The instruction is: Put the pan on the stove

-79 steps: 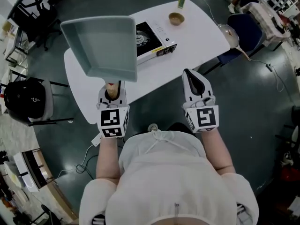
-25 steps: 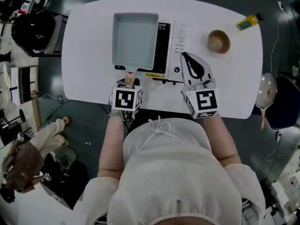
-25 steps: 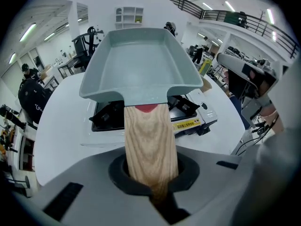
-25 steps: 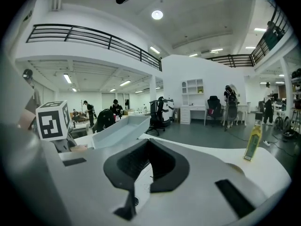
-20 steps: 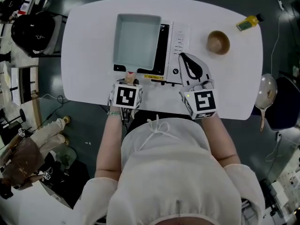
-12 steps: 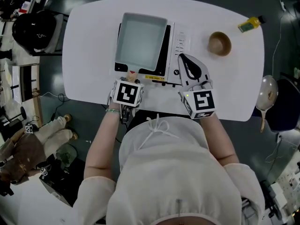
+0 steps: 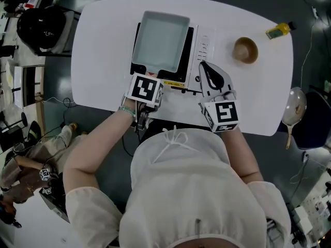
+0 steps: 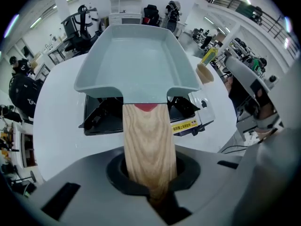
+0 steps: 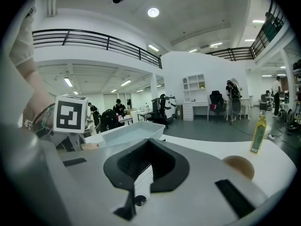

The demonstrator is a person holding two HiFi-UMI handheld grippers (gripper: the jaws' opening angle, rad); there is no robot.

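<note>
White oval bench [image 7: 103, 45] below me carries, from the left, my left tool [image 7: 149, 79] clamped tight on the light wooden handle [image 8: 148, 145] of the grey-blue rectangular pan [image 7: 161, 40]. The pan lies over the black burner top of the white portable gas stove [image 7: 205, 48], though I can't tell whether it rests there. Just beside the stove's control panel is my right tool [image 7: 205, 66], tips pressed together on nothing, and farther right stand a round wooden bowl [image 7: 245, 49] and an upright yellow bottle [image 7: 279, 31].

Ceiling lamps [image 9: 153, 12] light the room evenly. In the dim head view the white tabletop [image 7: 103, 50] is the brightest part, with only faint shadows. Both gripper views bend strongly toward dark corners, and the pan handle [image 8: 148, 145] blurs nearest the lens.
</note>
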